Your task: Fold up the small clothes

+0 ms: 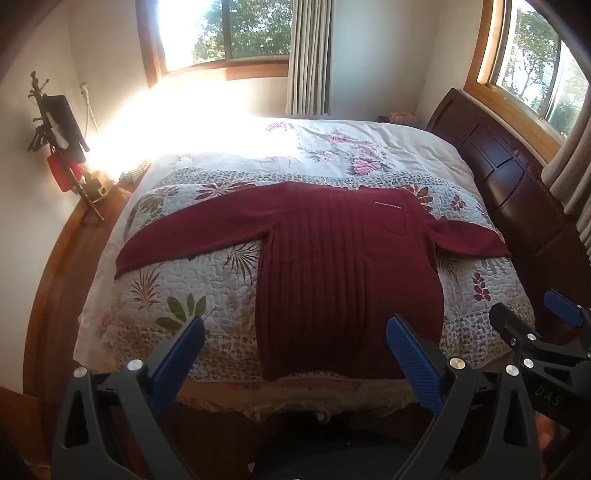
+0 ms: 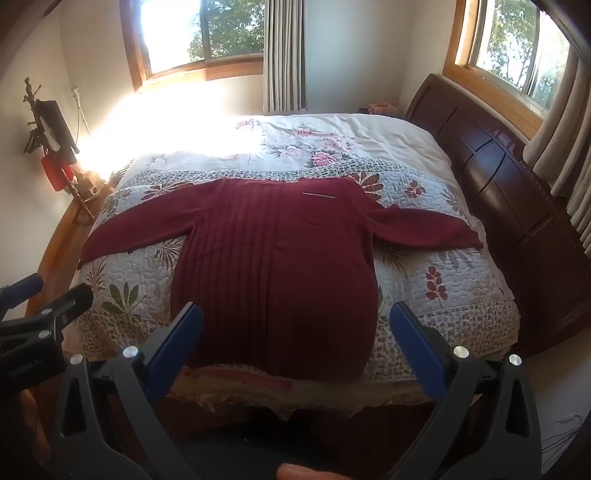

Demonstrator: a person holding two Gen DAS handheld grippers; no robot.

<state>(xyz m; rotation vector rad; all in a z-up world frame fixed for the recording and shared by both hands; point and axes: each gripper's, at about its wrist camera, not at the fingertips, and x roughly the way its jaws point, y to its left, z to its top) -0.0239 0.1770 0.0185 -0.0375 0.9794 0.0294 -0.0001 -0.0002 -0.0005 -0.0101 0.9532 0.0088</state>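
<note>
only right view shows a fingertip [image 2: 295, 472] below sweater [image 2: 273, 280].

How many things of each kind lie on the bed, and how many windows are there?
Sweater: 1
Quilt: 1
Sheet: 1
Windows: 2
Total: 5

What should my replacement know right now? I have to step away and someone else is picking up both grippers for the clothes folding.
Left gripper: open, empty, held short of the bed's near edge.
Right gripper: open, empty, alongside it.
Maroon sweater: spread flat on the floral quilt, both sleeves out to the sides, hem nearest you.
Done: laid out only; no fold shows.
Left: fold in the sleeves, then the body.
</note>
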